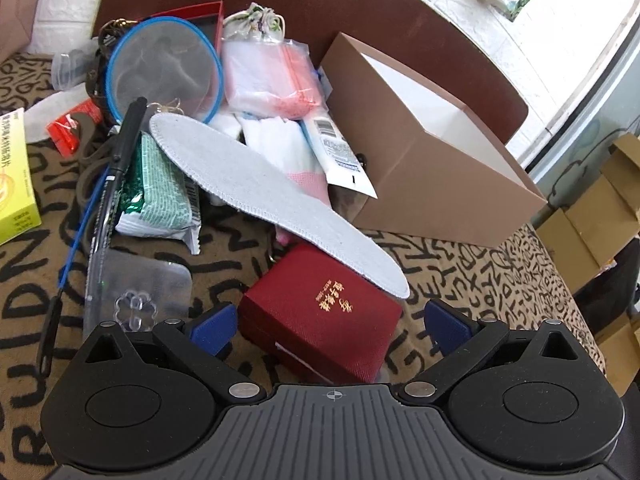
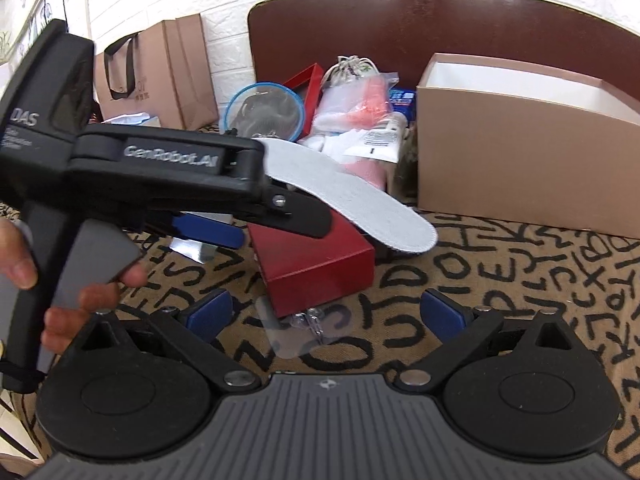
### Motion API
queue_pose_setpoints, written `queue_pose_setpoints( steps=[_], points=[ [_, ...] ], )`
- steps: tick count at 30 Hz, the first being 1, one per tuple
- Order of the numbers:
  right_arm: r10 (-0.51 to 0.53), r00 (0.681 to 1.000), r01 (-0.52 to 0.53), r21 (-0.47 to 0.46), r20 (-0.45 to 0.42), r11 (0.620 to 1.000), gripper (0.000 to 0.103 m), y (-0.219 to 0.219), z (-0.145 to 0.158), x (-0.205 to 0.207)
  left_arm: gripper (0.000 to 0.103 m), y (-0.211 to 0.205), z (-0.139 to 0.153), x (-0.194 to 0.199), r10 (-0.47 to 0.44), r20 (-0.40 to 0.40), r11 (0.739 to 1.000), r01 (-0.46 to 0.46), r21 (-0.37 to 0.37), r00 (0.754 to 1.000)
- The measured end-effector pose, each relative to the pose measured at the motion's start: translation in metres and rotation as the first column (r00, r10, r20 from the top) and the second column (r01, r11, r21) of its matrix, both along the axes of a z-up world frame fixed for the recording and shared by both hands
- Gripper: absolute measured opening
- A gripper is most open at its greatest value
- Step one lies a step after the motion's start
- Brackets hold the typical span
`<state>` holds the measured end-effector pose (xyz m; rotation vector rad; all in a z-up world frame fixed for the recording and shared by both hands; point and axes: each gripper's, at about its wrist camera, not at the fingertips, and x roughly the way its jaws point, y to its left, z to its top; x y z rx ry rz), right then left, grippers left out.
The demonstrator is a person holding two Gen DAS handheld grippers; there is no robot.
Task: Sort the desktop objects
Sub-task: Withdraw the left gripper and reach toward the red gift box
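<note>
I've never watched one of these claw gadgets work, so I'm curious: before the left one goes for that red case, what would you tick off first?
1. Left claw open wide enough: ok; its blue pads stand either side of the dark red textured gift case with gold lettering.
2. Top of case free: not ok; the pale grey felt shoe insole overlaps its far corner.
3. Destination ready: ok; the brown cardboard box with white lining stands open.
4. Right claw out of the way: ok; open, holding nothing, in front of the case.
5. Pads touching the case: cannot tell.
6. Small clear plastic clover-shaped piece near the left pad: cannot tell if it will snag.
</note>
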<state>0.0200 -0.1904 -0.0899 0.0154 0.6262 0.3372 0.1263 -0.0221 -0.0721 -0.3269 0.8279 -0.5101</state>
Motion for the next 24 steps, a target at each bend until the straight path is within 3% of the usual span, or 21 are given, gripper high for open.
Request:
queue_pose_setpoints(
  steps=[12,24],
  points=[
    [0.037,0.999,-0.037,0.0,-0.006,0.999,0.09,0.014,-0.001,0.014,0.102,-0.002,-0.009,0.025,-0.036,-0.014,0.999,0.036,0.015,0.999],
    [0.024,0.999,-0.024,-0.01,-0.033,1.0,0.086,0.021,-0.005,0.025,0.074,-0.004,-0.006,0.026,-0.081,-0.014,0.996,0.082,0.044,0.997]
  ],
)
